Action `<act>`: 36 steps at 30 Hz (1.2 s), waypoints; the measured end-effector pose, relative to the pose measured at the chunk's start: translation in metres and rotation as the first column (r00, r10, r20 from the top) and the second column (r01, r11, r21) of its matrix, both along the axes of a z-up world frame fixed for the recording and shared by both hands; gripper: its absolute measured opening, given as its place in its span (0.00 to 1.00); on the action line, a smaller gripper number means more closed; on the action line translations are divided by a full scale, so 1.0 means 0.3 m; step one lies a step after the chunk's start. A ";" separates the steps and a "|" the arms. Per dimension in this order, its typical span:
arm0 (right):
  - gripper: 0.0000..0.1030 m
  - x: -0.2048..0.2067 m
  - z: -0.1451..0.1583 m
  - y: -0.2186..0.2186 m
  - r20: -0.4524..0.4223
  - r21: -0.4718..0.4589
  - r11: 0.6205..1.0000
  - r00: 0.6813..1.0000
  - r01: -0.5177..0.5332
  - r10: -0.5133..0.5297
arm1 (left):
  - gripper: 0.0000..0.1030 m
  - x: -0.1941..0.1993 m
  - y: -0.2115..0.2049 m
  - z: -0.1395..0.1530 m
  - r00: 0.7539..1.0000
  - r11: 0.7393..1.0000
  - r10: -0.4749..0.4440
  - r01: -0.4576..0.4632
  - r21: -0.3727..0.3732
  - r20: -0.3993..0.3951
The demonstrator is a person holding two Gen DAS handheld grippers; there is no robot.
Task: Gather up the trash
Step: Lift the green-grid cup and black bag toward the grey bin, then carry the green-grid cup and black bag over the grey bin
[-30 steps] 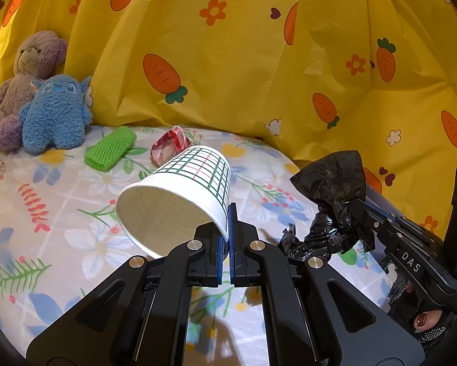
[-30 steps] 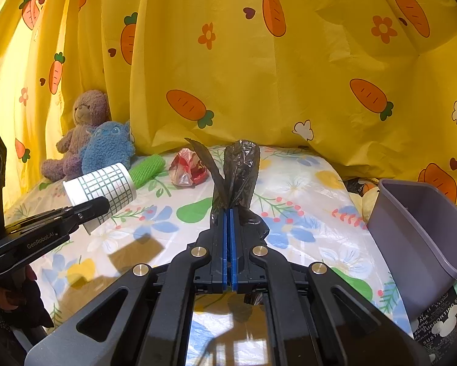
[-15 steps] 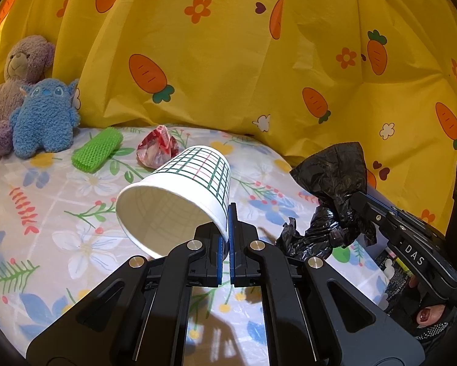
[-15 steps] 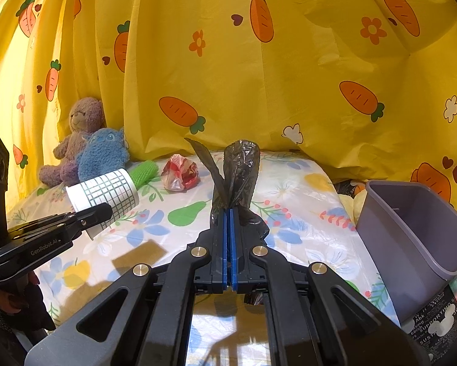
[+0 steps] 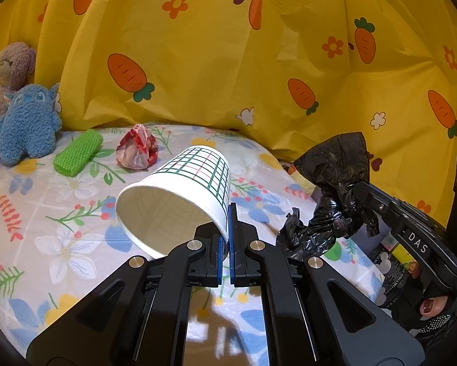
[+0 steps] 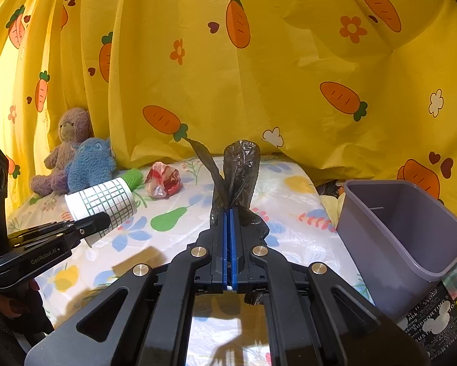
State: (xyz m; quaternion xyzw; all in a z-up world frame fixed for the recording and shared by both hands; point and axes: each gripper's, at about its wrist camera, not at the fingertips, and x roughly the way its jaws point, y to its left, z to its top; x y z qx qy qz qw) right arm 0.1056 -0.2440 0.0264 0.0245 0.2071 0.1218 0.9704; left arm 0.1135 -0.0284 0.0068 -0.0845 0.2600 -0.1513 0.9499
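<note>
Both grippers loaded: left gripper [image 5: 225, 241] pinches paper cup [image 5: 179, 195] rim, right gripper [image 6: 228, 244] clamps black bag [image 6: 239, 174]. View's swung toward grey bin [image 6: 405, 228]; drop-off looks next.

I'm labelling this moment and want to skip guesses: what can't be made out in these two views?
- Purple bin: its floor is hidden by its near wall in the right wrist view; in the left wrist view the black plastic bag and the right gripper cover it.
- Paper cup: its base faces away in both views.
- Red wrapper: print too small to read.
- Purple teddy: cut off by the left wrist view's edge.
</note>
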 end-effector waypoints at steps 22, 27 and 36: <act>0.03 0.056 0.128 -0.426 0.084 0.018 0.936 0.932 0.353 -0.353 | 0.02 0.202 -0.471 0.184 0.929 0.931 -0.363 0.365 -0.008 0.066; 0.03 0.080 0.119 -0.526 0.070 0.006 0.893 0.891 0.450 -0.449 | 0.02 0.276 -0.629 0.181 0.896 0.896 -0.443 0.444 -0.010 0.034; 0.03 0.087 0.078 -0.615 0.054 -0.045 0.848 0.849 0.528 -0.526 | 0.02 0.329 -0.828 0.148 0.835 0.835 -0.550 0.550 -0.009 0.004</act>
